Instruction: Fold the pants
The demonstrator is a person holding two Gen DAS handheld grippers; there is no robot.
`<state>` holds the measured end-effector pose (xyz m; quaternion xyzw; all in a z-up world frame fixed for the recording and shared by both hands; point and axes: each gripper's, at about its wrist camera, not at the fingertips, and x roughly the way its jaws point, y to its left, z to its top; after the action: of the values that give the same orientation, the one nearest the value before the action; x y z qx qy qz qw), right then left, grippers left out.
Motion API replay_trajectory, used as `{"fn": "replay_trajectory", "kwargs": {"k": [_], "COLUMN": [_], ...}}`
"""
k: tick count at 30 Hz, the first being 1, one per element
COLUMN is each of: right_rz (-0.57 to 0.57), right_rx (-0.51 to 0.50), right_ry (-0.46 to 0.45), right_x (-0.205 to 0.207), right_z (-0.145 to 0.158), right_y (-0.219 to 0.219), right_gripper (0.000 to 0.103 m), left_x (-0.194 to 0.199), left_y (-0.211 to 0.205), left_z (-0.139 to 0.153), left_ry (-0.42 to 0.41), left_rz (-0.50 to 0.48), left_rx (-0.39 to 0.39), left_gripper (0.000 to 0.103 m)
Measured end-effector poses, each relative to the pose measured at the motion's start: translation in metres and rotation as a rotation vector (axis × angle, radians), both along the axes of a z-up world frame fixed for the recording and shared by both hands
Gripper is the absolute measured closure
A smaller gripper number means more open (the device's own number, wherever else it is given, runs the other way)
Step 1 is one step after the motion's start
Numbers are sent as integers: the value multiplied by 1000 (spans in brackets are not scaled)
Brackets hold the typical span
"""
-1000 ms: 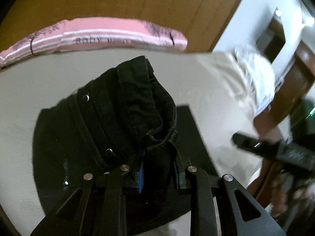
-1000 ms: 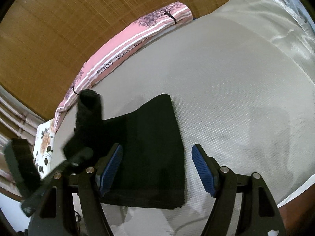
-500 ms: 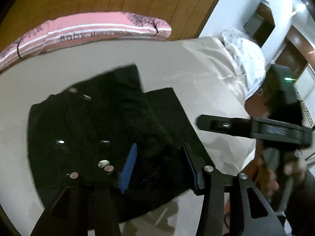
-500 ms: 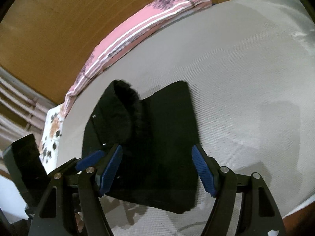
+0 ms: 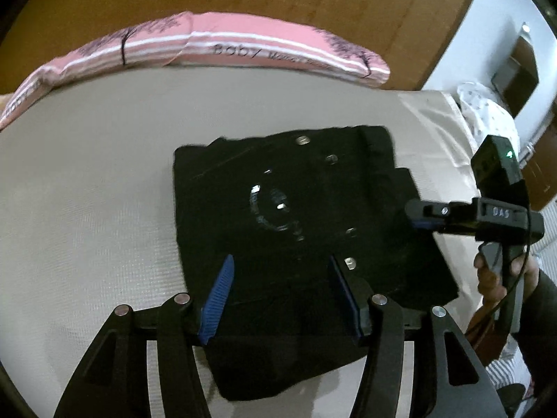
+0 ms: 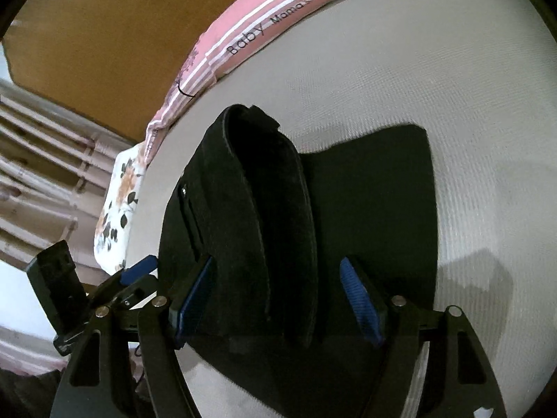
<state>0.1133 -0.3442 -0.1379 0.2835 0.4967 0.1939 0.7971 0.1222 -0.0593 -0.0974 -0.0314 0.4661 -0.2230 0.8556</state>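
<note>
2 grippers released, left gripper [image 5: 280,297] and right gripper [image 6: 275,296] above folded black pants [image 5: 299,209] on bed [image 5: 87,191]

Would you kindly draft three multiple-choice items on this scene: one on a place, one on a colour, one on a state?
1. Where do the pants lie?
A. on the beige bed sheet
B. on a chair
C. on the floor

2. What colour is the long cushion marked "Baby"?
A. green
B. pink
C. blue

3. How stand the left gripper jaws?
A. shut on the pants
B. open, holding nothing
C. shut on the cushion

Key: 1 A, sheet shows all round the pants; 2 B, pink with white stripes; 3 B, the blue pads stand wide apart.
</note>
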Motion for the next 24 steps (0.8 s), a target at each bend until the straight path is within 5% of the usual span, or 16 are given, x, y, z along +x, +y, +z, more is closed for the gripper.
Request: {"fn": "replay_trajectory", "kwargs": {"k": [6, 15, 24], "right_rz": [37, 23, -74], "right_rx": [1, 62, 2], "right_ry": [-43, -31, -132], "right_x": [22, 32, -4], "right_z": [-5, -6, 59], "right_y": [10, 23, 24], "right_gripper": [40, 86, 93], "left_x": [-1, 4, 6], "left_y": [-5, -1, 19], "left_z": [-10, -14, 13], "left_ry": [-10, 23, -17], "left_rz": [-14, 9, 67], "left_rx": [42, 7, -63], "left_gripper": [46, 46, 46]}}
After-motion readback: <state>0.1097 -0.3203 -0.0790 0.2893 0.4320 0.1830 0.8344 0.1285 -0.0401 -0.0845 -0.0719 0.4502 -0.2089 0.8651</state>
